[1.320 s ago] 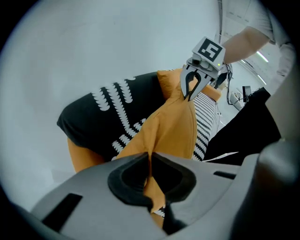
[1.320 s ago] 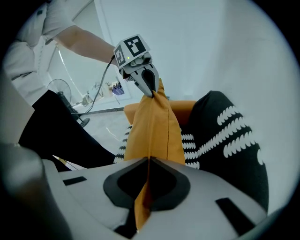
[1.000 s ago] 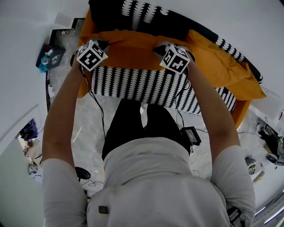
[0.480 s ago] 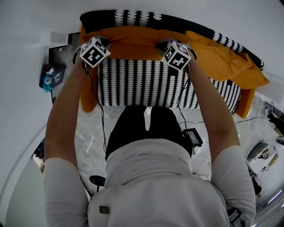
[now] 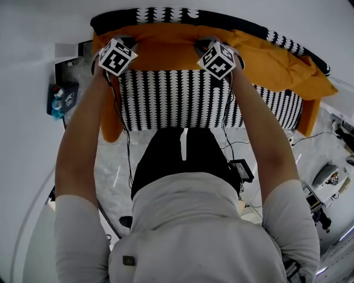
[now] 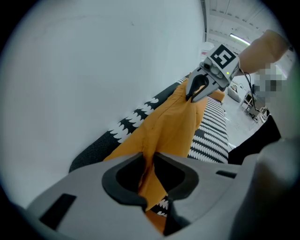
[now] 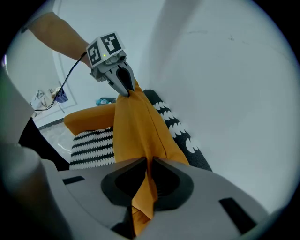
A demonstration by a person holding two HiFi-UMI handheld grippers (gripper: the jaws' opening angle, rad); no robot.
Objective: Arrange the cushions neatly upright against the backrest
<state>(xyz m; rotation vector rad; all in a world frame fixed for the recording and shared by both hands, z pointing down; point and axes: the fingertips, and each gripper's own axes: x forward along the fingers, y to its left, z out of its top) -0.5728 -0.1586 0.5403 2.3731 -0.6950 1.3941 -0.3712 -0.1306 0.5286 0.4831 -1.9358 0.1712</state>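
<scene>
Overhead, the left gripper [image 6: 149,161] and right gripper [image 7: 149,165] each pinch the top edge of the orange cushion [image 5: 166,52], jaws beginning to open with fabric between them, the cushion upright against the sofa's black-and-white backrest [image 5: 166,14].

Orange cushion [image 5: 166,52] standing upright at 12 o'clock, flat against black-and-white backrest [image 5: 166,15]. Second cushion [image 5: 282,69], also orange, slumped at 2 o'clock, touching the first.

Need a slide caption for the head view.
Left gripper and right gripper hold the orange cushion at the backrest, jaws opening.
</scene>
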